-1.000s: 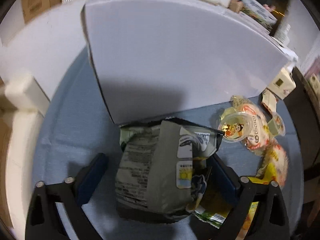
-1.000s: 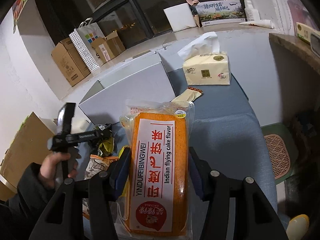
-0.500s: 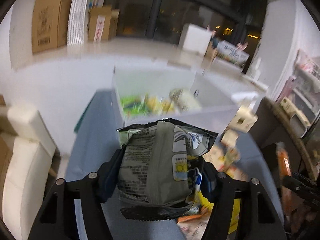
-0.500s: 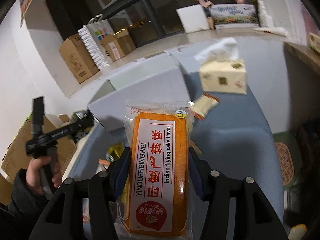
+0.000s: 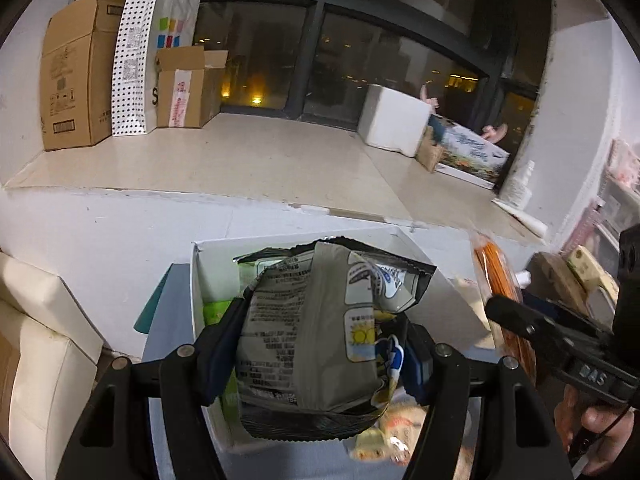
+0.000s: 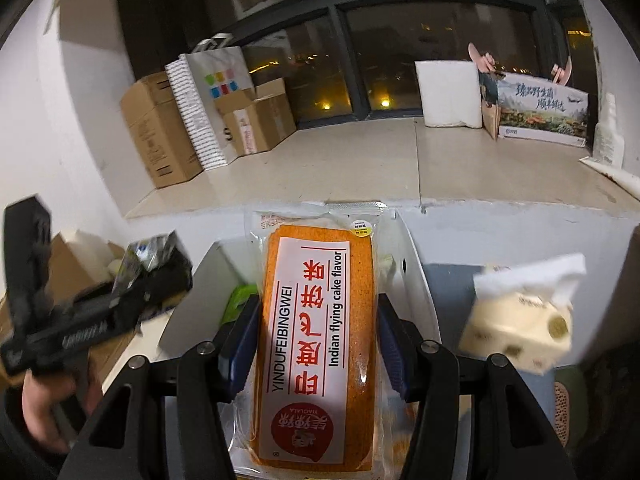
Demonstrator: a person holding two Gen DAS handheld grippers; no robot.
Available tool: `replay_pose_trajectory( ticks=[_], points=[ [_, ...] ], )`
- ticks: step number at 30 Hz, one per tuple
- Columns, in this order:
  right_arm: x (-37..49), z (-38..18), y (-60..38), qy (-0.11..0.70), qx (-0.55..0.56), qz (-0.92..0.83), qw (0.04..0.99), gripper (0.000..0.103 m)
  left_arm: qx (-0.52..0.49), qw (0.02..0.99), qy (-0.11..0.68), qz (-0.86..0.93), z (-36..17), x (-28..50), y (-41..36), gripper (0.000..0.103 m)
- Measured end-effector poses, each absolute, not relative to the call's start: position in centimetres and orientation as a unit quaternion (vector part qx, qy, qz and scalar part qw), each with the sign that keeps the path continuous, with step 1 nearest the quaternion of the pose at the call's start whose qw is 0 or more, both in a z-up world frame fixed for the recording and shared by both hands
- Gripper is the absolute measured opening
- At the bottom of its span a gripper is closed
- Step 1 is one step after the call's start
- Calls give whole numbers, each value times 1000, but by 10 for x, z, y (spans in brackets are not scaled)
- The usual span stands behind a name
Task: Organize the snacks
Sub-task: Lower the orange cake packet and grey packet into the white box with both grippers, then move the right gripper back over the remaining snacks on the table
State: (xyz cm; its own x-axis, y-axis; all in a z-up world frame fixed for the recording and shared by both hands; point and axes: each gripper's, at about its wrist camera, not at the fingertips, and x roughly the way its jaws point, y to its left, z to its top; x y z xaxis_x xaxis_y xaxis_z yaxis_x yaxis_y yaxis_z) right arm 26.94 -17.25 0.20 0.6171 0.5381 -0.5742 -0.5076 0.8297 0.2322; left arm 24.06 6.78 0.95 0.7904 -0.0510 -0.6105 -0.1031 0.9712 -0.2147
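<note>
- Left wrist view: the left gripper (image 5: 316, 344) had its fingers clamped on a grey snack bag (image 5: 320, 336), held above the open white box (image 5: 197, 280).
- Green packets (image 5: 216, 310) lay inside that box.
- Right wrist view: the right gripper (image 6: 316, 344) pinched an orange cake pack (image 6: 316, 340) upright over the same box (image 6: 416, 280).
- A tissue pack (image 6: 520, 328) sat to the right, blurred.

grey crinkled snack bag (image 5: 316, 340) upright over white box (image 5: 197, 280), orange cake pack (image 6: 316, 344) lengthwise
</note>
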Motion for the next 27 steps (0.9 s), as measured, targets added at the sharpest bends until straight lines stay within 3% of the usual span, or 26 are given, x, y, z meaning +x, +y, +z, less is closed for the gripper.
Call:
replay_pose_trajectory(
  ticks=[7,10,12,16,27],
  points=[
    [318,-9,-144,330,-32,263,906,61,-108,939,326,29,-6,263,74,73],
    [331,-14,-141,338,-32,258,905,65,-95,940,326,43,-16,269,79,77],
    [337,-16,-145,338,-8,256,906,91,-103,935,337,48,-22,271,85,103],
    [339,-21,-147,333,-3,244,911,103,-116,932,343,36,-29,266,90,103],
    [293,-10,-168,328,24,272,904,103,-95,936,339,-13,-10,221,72,103]
  ],
)
